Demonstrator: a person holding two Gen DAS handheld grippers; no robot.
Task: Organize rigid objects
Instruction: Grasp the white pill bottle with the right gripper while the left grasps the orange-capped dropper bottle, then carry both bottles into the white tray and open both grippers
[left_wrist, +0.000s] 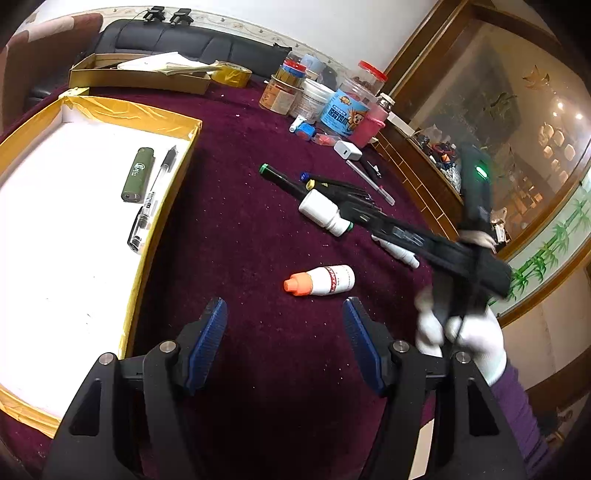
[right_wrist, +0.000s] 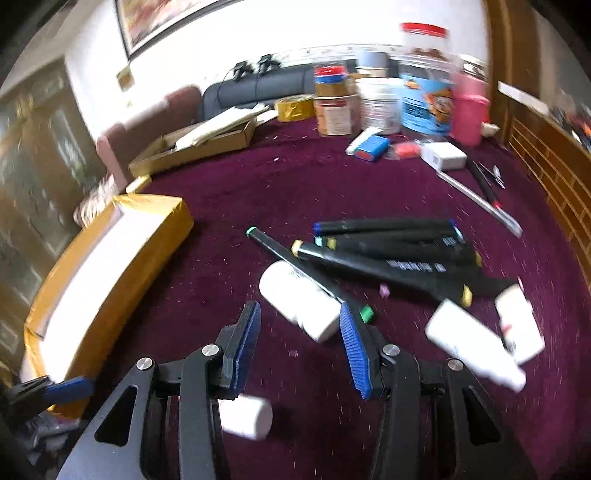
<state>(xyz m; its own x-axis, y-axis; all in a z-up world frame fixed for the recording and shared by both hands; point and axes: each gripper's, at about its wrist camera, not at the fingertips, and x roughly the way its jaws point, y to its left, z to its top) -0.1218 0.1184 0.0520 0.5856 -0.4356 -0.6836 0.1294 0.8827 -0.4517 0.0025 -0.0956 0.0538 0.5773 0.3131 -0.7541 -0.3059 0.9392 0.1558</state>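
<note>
Dark red velvet covers the table (left_wrist: 251, 155), with a black sofa and a wood-framed glass cabinet behind it and a cluster of jars and tubs pushed to the far edge. On the left sits the gold-rimmed tray (left_wrist: 162, 122) with a white floor, and it already holds a green lighter (left_wrist: 137, 174) and a clear pen (left_wrist: 153, 199) lying side by side near its right wall. Loose things still wait on the cloth: a bundle of black markers (right_wrist: 391, 254), a white pill bottle (right_wrist: 299, 299) touching the green-capped marker, and a small white dropper bottle with an orange cap (left_wrist: 320, 281) nearer the left gripper (left_wrist: 284, 314). That gripper hovers over bare cloth with its blue pads apart and nothing between them, the dropper bottle just beyond its tips. The right gripper (right_wrist: 301, 321), held by a white-gloved hand (left_wrist: 461, 332), points down at the pill bottle; its jaws stand apart too, with the bottle's near end just past the pads and not yet pinched, though blur makes the exact gap hard to read. By my reading the sorting is early on, and the step in hand is reaching for the next piece. The next move calls for lowering the right gripper so its pads straddle the pill bottle's round body across its width, closing firmly enough that it does not roll away, then carrying it over the tray's rim.
</note>
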